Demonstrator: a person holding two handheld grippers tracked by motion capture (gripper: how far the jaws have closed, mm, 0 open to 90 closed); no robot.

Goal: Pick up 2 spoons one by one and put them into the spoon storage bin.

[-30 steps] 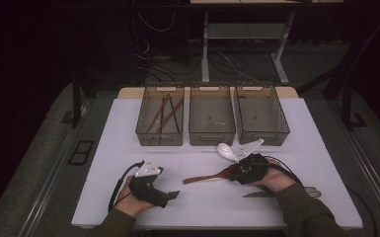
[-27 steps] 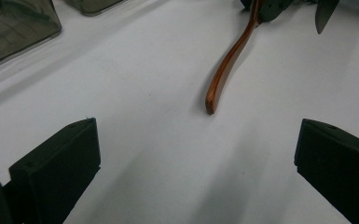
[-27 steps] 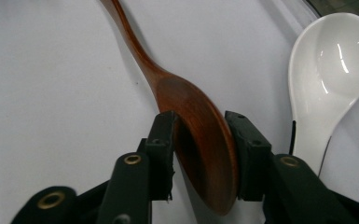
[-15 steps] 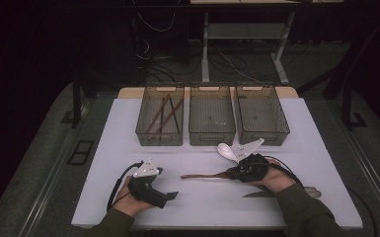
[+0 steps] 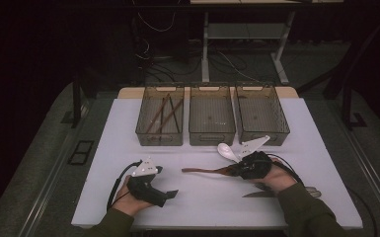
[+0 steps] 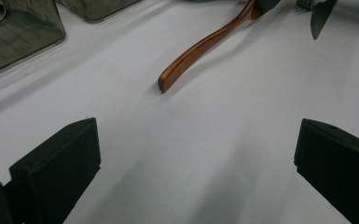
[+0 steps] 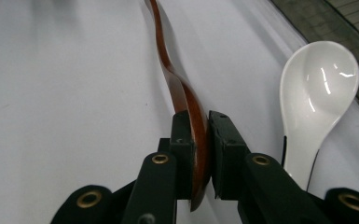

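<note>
The high view looked forward and down from above the person's side onto the whole white table [image 5: 207, 197], while each gripper view sat low and close over the tabletop, and all three shared the wooden spoon [image 5: 205, 171] [image 6: 200, 46] [image 7: 186, 102] lying there.
</note>
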